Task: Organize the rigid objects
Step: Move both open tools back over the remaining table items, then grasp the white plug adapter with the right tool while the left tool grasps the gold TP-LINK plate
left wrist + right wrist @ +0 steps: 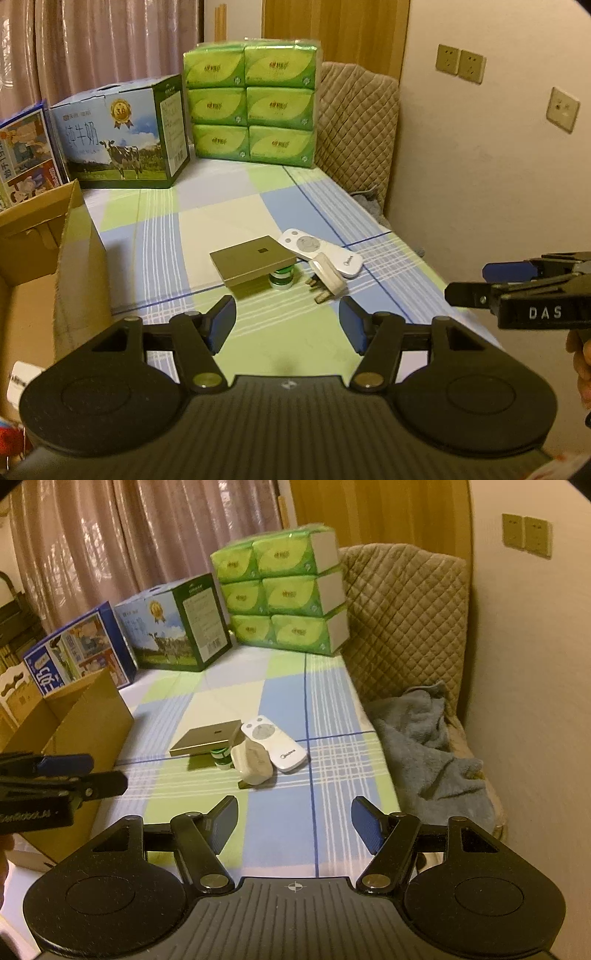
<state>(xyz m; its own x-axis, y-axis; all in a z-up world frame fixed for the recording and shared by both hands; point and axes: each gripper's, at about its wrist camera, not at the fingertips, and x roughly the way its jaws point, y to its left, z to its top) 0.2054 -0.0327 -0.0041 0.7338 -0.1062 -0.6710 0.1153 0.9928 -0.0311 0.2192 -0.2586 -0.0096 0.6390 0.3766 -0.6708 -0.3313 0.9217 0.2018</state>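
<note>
On the checked tablecloth [159, 236] lie a flat tan box [253, 260] [207, 740], a white remote [321, 251] [275, 744] and a white plug adapter [327, 278] [253, 762], bunched together. The tan box rests tilted on a small green-and-white jar [281, 278] [221, 757]. My left gripper [287, 306] [107, 771] hovers open and empty just short of this cluster. My right gripper [293, 805] [469, 282] is beside it on the right, open too, with nothing between its fingers.
An open cardboard box [70, 236] [85, 716] stands at the table's left edge. At the back are a blue carton [26, 147], a milk carton [118, 136] and stacked green tissue packs [251, 103]. A quilted chair [406, 609] with a blue towel [424, 738] is on the right.
</note>
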